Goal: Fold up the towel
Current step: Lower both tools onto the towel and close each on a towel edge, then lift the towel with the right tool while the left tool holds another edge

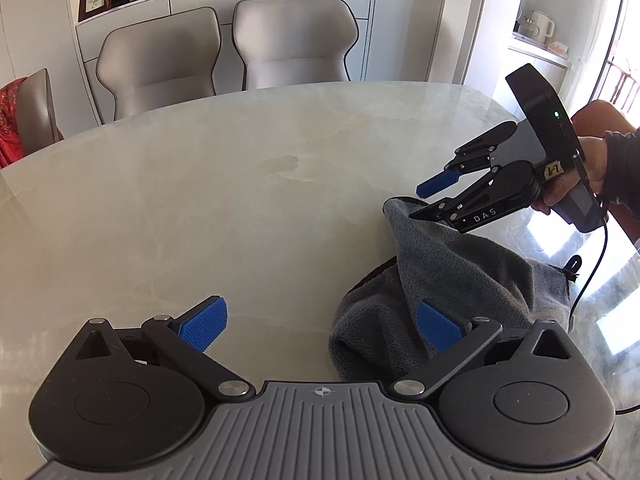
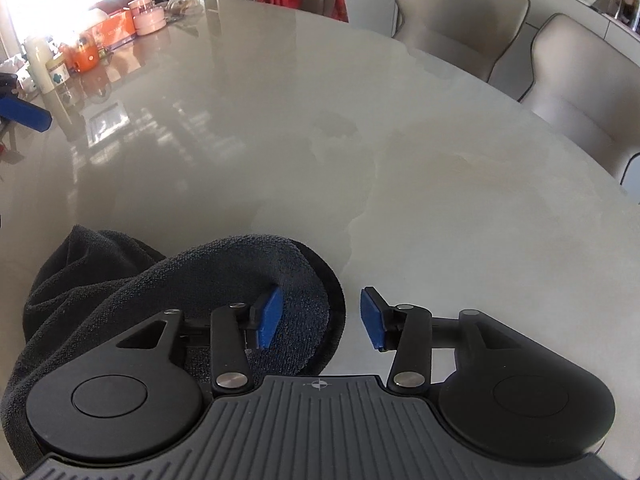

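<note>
A dark grey towel point(image 1: 452, 276) lies bunched on the pale marble table point(image 1: 192, 168), towards the right in the left wrist view. One corner rises to a peak, draped over the lower finger of my right gripper point(image 1: 424, 198), which a hand holds. In the right wrist view the towel point(image 2: 120, 292) loops over the left pad of the right gripper point(image 2: 320, 318); its pads stand apart and do not press the cloth. My left gripper point(image 1: 320, 328) is open wide just left of the towel. Its right pad overlaps the cloth in the view; contact cannot be told.
Two beige chairs point(image 1: 224, 52) stand at the table's far side, and a third carries a red cloth point(image 1: 12, 120). Jars and orange tins point(image 2: 100, 36) crowd the table's far left end. A black cable point(image 1: 592, 276) hangs from the right gripper's handle.
</note>
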